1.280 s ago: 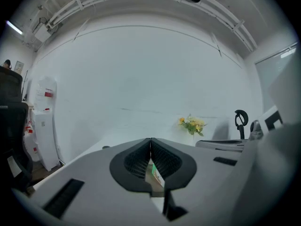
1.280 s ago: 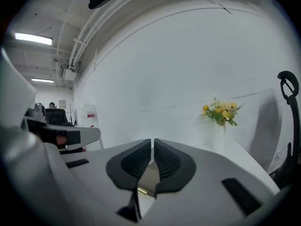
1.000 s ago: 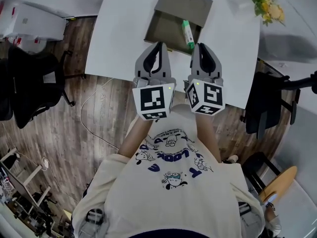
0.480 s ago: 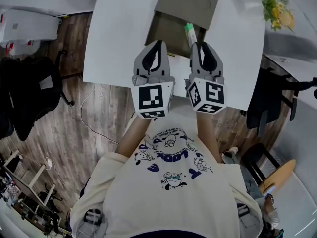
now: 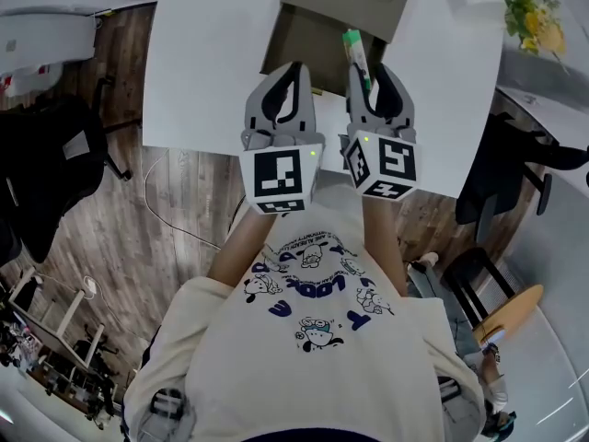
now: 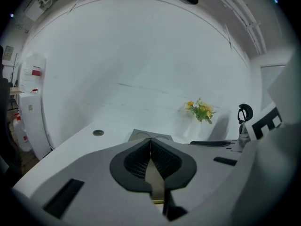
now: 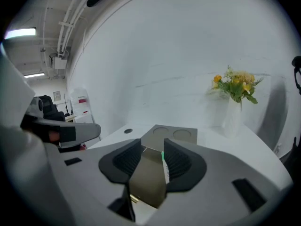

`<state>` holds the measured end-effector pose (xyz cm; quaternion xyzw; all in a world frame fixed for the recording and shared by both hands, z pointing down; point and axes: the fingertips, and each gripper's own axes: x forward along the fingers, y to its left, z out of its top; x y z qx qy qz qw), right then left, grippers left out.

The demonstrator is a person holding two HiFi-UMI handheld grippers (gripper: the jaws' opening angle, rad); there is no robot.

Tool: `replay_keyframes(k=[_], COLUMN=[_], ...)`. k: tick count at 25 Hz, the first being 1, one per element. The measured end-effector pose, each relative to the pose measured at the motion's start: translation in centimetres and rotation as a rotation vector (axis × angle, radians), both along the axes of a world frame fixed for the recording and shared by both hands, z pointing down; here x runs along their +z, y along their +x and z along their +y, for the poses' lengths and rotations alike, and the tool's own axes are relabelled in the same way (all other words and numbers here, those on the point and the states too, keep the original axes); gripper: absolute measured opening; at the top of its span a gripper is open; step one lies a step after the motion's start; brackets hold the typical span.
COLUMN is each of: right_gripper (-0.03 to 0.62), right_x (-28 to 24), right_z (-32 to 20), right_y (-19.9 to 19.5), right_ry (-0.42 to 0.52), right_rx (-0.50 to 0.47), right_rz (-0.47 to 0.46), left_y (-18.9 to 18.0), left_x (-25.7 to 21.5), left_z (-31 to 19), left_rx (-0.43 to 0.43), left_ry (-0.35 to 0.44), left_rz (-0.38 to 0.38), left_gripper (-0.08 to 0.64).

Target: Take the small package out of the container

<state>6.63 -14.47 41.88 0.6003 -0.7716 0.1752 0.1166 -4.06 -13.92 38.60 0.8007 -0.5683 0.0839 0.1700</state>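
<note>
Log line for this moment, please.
left gripper: shut, empty | right gripper: jaws opening, green-and-white small package between them, ungripped | package: in open grey-brown cardboard container, against right wall, not yet out

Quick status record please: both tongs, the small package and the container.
left tongs: jaws together, nothing between them, over the container's near edge
right tongs: jaws opening, small package between them by the right pad, not clamped
small package: green and white, at the container's right side
container: olive box, lid open, on the white table
</note>
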Motion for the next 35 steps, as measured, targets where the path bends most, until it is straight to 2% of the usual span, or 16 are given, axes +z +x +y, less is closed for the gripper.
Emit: replay_keyframes(k=[16,24,35], right_gripper=[0.195,0.195,0.193], right_x=[5.4,7.4,10.1], right_z=[-1.9,-2.5,-2.4], right_y=[1.1,1.1,1.0], right_ry=[-0.158,-0.199,-0.303], right_rx=[-0.053,-0.068,-0.073], right_rz=[0.058,0.088,0.118], left_y=[1.7,1.7,1.1], left_x=[3.9,5.5,7.1], left_z=[-1.8,-2.7,-3.0], left_rx=[-0.026,-0.042,-0.06], left_ry=[-0.096,-0.128,-0.166], left_rz=[-0.007,-0.01,-0.012], left_gripper=[0.014,0.014,0.014])
